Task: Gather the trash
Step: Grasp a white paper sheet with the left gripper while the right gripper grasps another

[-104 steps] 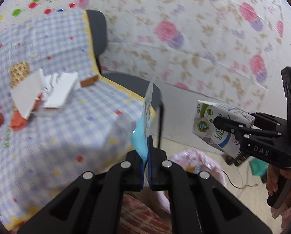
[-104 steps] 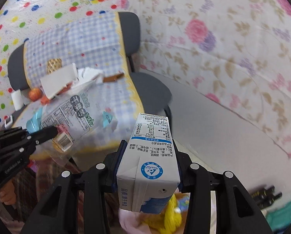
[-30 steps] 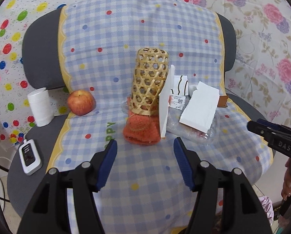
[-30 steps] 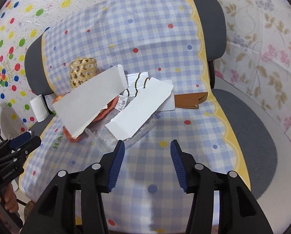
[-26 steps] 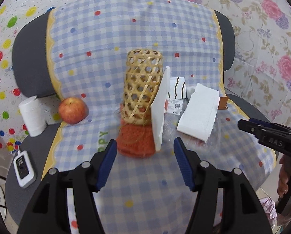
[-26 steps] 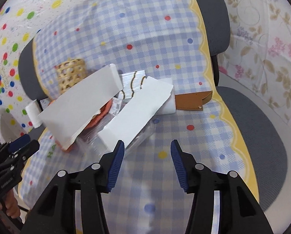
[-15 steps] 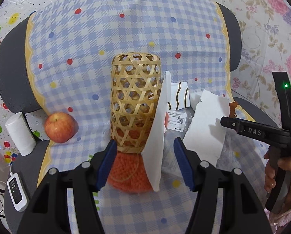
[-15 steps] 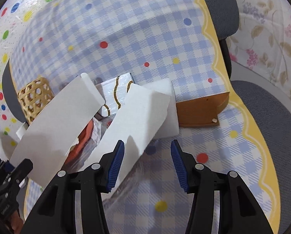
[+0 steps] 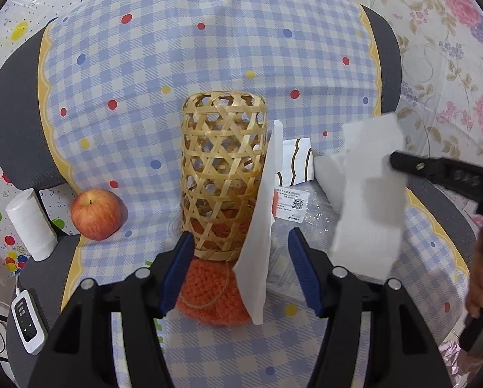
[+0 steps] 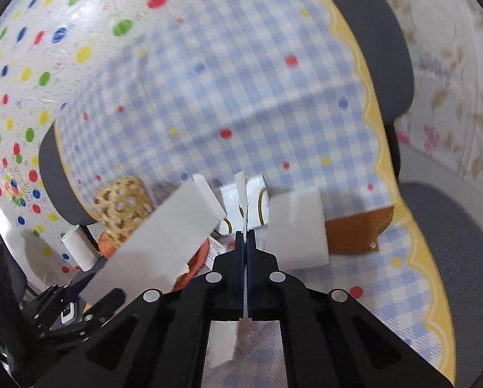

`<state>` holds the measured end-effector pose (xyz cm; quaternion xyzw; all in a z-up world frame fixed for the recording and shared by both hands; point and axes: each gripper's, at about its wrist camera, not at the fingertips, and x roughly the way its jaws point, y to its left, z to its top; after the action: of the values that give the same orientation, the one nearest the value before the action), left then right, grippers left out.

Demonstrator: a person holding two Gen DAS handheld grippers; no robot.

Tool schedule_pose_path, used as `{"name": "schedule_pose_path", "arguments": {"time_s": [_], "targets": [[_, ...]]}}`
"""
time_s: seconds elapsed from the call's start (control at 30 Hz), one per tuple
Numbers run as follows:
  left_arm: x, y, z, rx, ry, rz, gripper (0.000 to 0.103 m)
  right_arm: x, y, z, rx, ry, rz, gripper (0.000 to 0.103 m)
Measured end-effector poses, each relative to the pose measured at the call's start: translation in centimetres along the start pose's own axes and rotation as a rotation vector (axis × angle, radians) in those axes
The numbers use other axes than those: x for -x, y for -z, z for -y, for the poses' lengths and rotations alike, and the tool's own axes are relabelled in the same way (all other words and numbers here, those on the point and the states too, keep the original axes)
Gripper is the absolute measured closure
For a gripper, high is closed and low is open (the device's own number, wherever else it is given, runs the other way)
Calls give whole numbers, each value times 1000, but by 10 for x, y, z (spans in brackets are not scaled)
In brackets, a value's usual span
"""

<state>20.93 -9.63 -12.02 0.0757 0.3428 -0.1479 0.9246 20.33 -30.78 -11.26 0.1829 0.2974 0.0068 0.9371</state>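
The left tongs [image 9: 240, 266] are spread apart, their blue-padded tips either side of an upright white card [image 9: 261, 223] without touching it; the card stands edge-on, leaning against a woven bamboo basket [image 9: 223, 174] that lies over an orange knitted piece [image 9: 209, 294]. All of this sits on a chair [image 9: 18, 123] draped with a blue checked cloth [image 9: 183, 58]. The right tongs [image 10: 245, 237] are pressed together on the thin edge of a white foam strip [image 9: 369, 194], which hangs lifted above the seat in the left wrist view, just right of a crinkled clear plastic wrapper [image 9: 301, 218] carrying a label with a QR code. Behind the strip lie a small white box with brown curved lines [image 9: 295, 161] and a white foam block [image 10: 301, 228], with a brown cardboard piece [image 10: 354, 231] touching the block's right side. An apple [image 9: 96, 213] rests on the cloth left of the basket, near a white paper roll [image 9: 31, 224] and a white remote [image 9: 26, 320] on the grey seat edge.
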Motion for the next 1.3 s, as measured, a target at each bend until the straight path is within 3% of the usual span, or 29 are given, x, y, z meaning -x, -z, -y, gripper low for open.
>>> {"name": "schedule_pose_path", "arguments": {"time_s": [0.2,0.4,0.5,0.53,0.57,0.67,0.9,1.07,1.3], "targets": [[-5,-5,7,-16,-1,-11,45,53,10,-20,96,37,52,102],[-17,-12,17,-51,-26,-47,61,77,30,-26,113,32,78,102],[-24,-15,18,-56,-30,-71,82,83,34,-25,116,39,91,102],[-25,-16,18,-55,-27,-80,97,82,34,-24,112,39,90,102],[-24,-16,17,-55,-15,-82,102,83,34,-24,108,36,89,102],[-5,-17,23,-68,8,-37,103,92,33,-26,108,37,107,102],[85,-5,45,-87,123,129,103,136,40,-31,123,77,150,102],[126,25,65,-92,221,159,103,167,67,-22,115,133,145,102],[158,78,110,-140,363,132,103,216,117,5,62,232,128,102]]}}
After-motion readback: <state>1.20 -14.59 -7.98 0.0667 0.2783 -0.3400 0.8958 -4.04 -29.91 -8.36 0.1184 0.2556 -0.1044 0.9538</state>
